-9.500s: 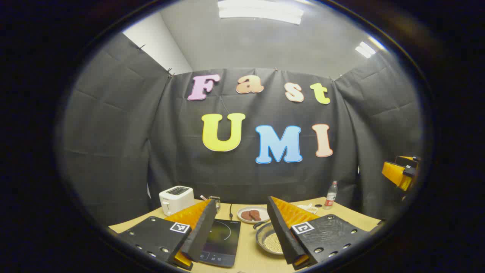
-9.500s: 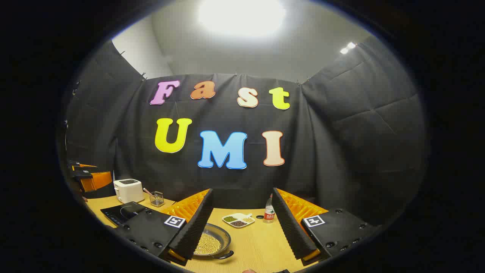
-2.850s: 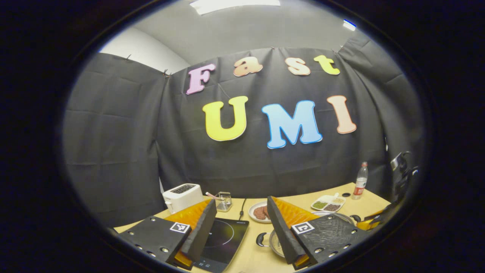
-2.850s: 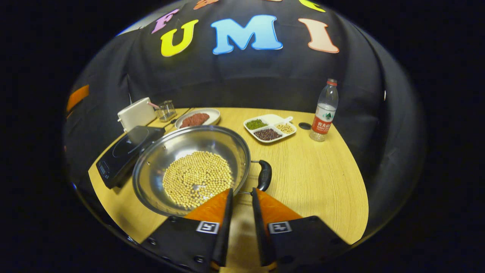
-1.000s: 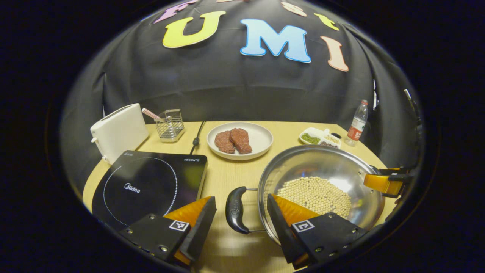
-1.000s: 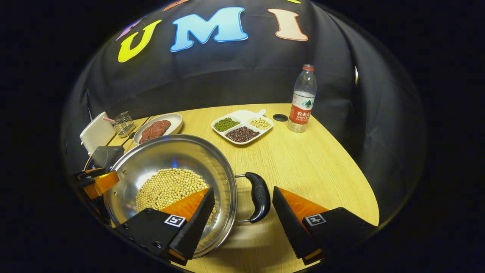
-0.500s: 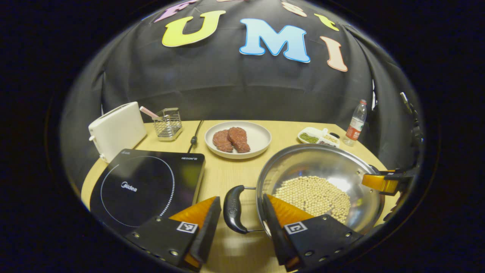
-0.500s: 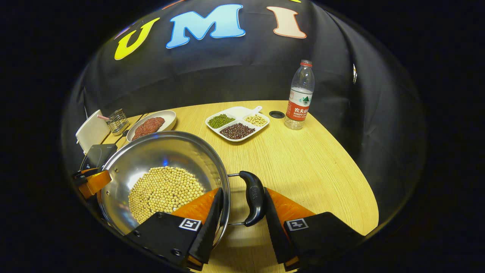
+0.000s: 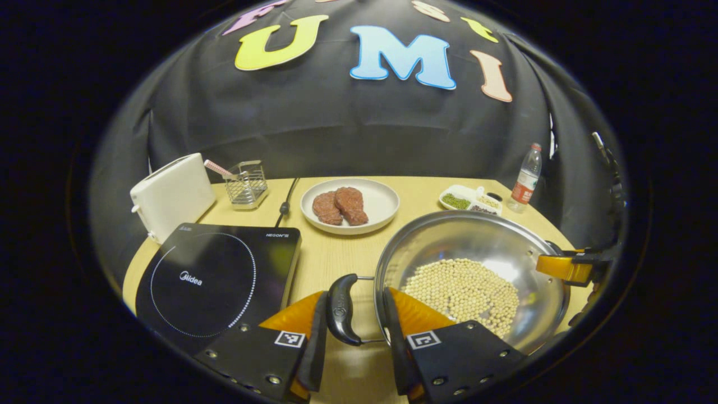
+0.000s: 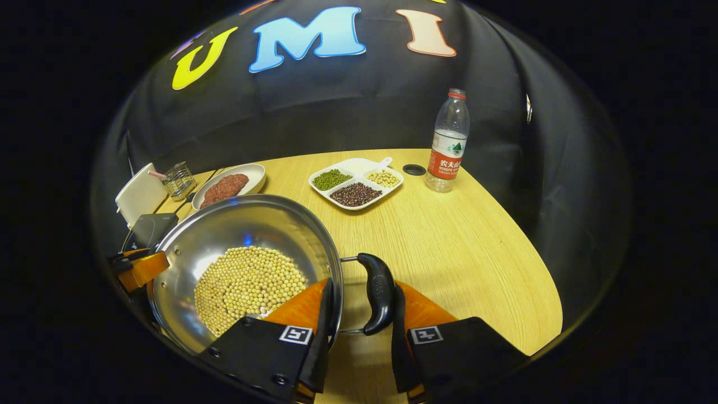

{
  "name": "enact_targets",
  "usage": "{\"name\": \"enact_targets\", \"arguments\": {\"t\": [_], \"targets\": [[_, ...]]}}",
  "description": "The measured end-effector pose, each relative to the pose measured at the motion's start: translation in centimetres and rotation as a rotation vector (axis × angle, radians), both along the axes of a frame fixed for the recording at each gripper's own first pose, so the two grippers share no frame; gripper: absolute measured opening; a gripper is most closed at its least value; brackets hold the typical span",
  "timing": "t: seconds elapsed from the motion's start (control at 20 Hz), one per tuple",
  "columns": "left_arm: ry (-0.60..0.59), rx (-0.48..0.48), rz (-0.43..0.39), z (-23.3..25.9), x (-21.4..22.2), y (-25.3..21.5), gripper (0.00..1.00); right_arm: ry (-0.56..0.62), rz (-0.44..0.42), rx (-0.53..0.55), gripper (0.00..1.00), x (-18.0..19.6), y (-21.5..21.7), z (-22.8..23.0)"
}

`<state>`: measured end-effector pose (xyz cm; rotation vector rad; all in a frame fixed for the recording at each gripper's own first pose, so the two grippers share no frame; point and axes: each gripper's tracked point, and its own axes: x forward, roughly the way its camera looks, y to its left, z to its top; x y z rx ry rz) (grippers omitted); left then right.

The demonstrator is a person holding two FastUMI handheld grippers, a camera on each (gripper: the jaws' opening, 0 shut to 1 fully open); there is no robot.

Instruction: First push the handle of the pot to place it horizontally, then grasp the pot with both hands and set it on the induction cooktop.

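Left gripper view: left gripper (image 9: 350, 342) straddling the pot (image 9: 471, 280)'s near handle (image 9: 340, 309), fingers not quite touching it, cooktop (image 9: 216, 278) just beside.

Right gripper view: right gripper (image 10: 359, 336) bracketing the opposite handle (image 10: 378, 293), narrowed, contact unclear, readying a level two-handed lift.

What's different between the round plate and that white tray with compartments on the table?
The round plate is one open dish holding two reddish-brown patties, while the divided tray is split into compartments with green, dark and pale beans. The plate sits near the induction cooktop and toaster; the tray sits near the water bottle. Both are white and rest flat on the wooden table.
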<state>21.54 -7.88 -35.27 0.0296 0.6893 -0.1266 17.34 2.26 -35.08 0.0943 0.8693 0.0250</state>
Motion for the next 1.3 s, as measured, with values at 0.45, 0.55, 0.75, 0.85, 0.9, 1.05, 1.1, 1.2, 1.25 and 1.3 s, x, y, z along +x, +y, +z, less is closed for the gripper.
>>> {"name": "enact_targets", "arguments": {"t": [0.45,0.55,0.75,0.85,0.9,1.05,1.1,1.2,1.25,1.3], "targets": [[-0.040,-0.004,-0.007,4.3,0.2,1.1,0.50,-0.021,-0.005,0.006,0.49,-0.3,0.9,4.2],[-0.043,-0.005,-0.006,5.1,0.1,2.0,0.50,-0.025,-0.005,0.009,0.49,-0.5,1.6,4.8],[-0.040,-0.003,-0.004,6.1,-0.5,4.0,0.46,-0.026,0.001,0.013,0.49,-1.2,3.4,6.1],[-0.036,0.002,-0.004,6.6,-0.7,5.1,0.46,-0.019,0.004,0.016,0.49,-1.6,4.5,6.5],[-0.036,0.002,-0.002,6.8,-0.8,5.9,0.47,-0.021,0.010,0.015,0.46,-1.7,5.0,6.9],[-0.036,0.000,0.009,7.6,-1.3,8.0,0.47,-0.035,0.027,0.015,0.48,-2.0,6.9,7.7],[-0.036,0.000,0.013,7.8,-1.4,8.6,0.46,-0.037,0.032,0.018,0.46,-2.1,7.6,8.0],[-0.037,0.004,0.019,8.2,-1.6,10.2,0.46,-0.042,0.042,0.021,0.46,-2.1,9.0,8.4],[-0.037,0.008,0.021,8.3,-1.7,10.9,0.47,-0.043,0.048,0.023,0.46,-2.2,9.6,8.5],[-0.038,0.010,0.024,8.6,-1.8,11.8,0.46,-0.044,0.052,0.025,0.46,-2.3,10.3,8.6]]}}
